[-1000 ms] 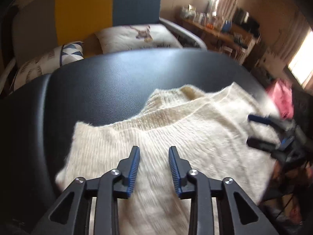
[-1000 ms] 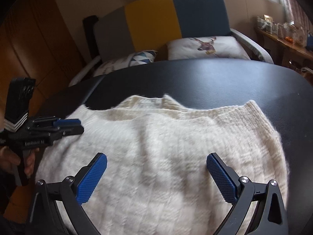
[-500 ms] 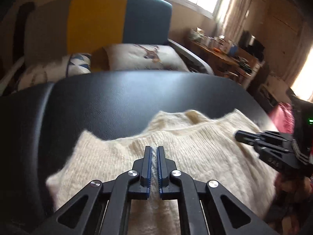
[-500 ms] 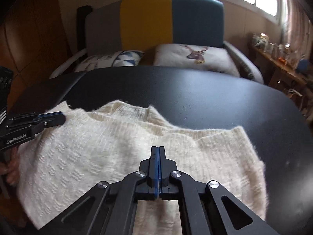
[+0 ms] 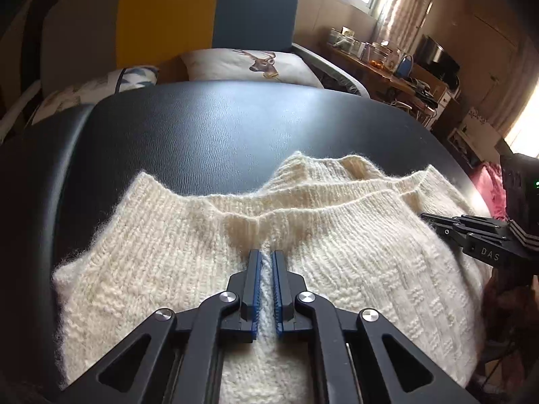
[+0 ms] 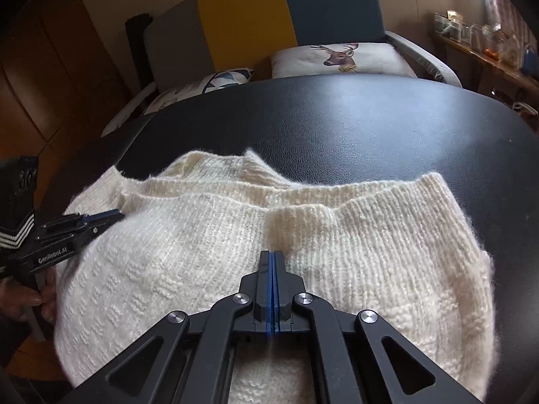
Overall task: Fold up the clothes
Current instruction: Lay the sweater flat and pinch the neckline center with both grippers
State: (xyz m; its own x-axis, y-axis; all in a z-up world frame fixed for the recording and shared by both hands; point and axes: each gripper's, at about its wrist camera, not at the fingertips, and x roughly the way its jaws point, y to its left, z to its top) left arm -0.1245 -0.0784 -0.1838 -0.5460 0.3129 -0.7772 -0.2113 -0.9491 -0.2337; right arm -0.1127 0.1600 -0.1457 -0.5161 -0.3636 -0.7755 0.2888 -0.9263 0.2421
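— On the black table (image 5: pixel 209 134), what is seen, and where is it lying?

— A cream knitted sweater (image 5: pixel 353 262) is spread on the near part of the table, with its ribbed edges turned toward the far side. Several layers of knit are seen there, one upon another.

— How is the left gripper (image 5: pixel 266 262) held?

— Its blue pads (image 5: pixel 256 289) are brought almost together, and a narrow ridge of the sweater is pinched between them. A thin strip of cream wool is seen in the slit.

— And the right gripper (image 6: pixel 271 262)?

— Its jaws are pressed fully together, so that no gap is seen. The tips are laid against the knit, and a small pucker is raised just before them; whether wool is caught between the pads cannot be told.

— What is seen behind the table?

— A sofa (image 6: pixel 286 10) in grey, yellow and teal is placed there, and a cushion with a deer (image 6: pixel 340 55) is laid on it.
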